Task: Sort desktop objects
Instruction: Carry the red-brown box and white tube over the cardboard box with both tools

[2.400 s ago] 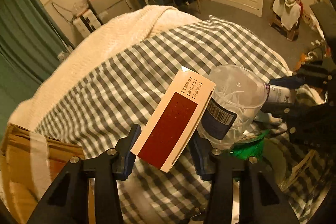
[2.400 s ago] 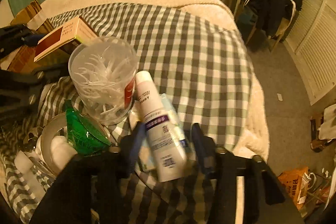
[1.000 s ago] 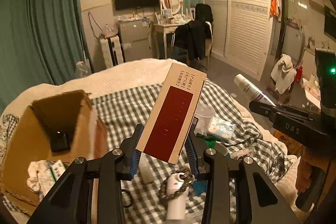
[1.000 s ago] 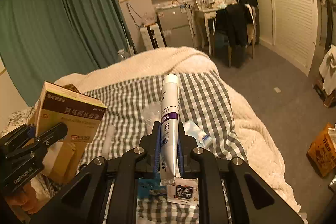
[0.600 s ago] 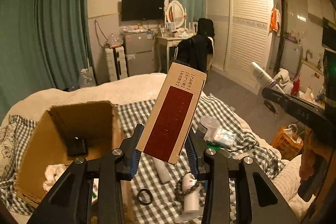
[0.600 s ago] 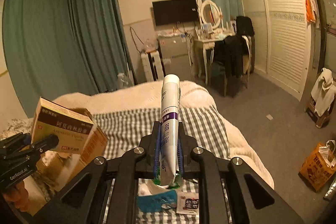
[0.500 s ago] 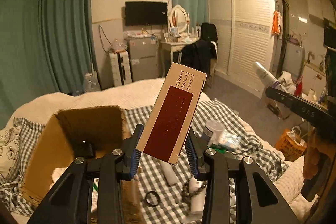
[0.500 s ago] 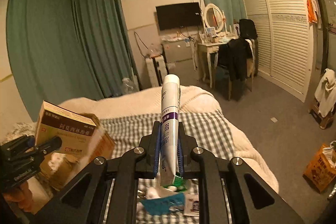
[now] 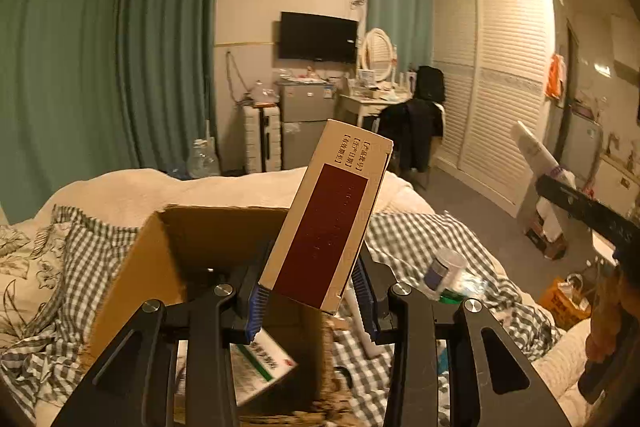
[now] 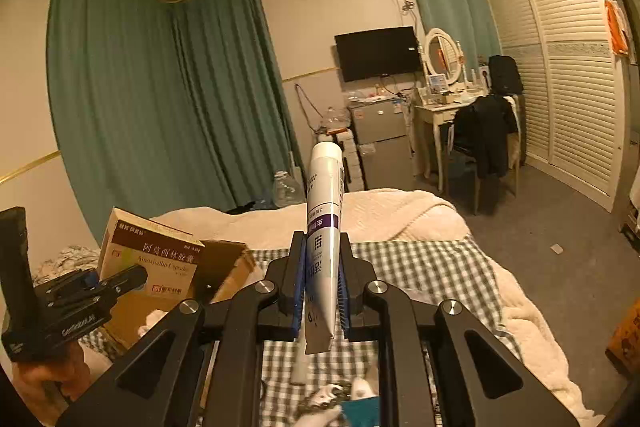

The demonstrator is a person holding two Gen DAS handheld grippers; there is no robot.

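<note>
Fingers of my left gripper (image 9: 312, 301) clamp the tan-and-maroon cardboard medicine box (image 9: 328, 215) at its lower end — tilted above the open brown cardboard carton (image 9: 160, 259). My right gripper (image 10: 320, 301) pinches the white-and-purple plastic tube (image 10: 323, 227) near its crimped tail — cap pointing up.

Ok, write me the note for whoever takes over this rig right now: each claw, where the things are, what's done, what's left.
Left claw: shut on the medicine box, held tilted above the open cardboard box.
Right claw: shut on the white tube, cap end up, over the checked bedspread.
Done: a green-and-white packet already lies in the cardboard box.
Left: drop both held items, then clear the clear plastic cup and the other small things on the bedspread.
</note>
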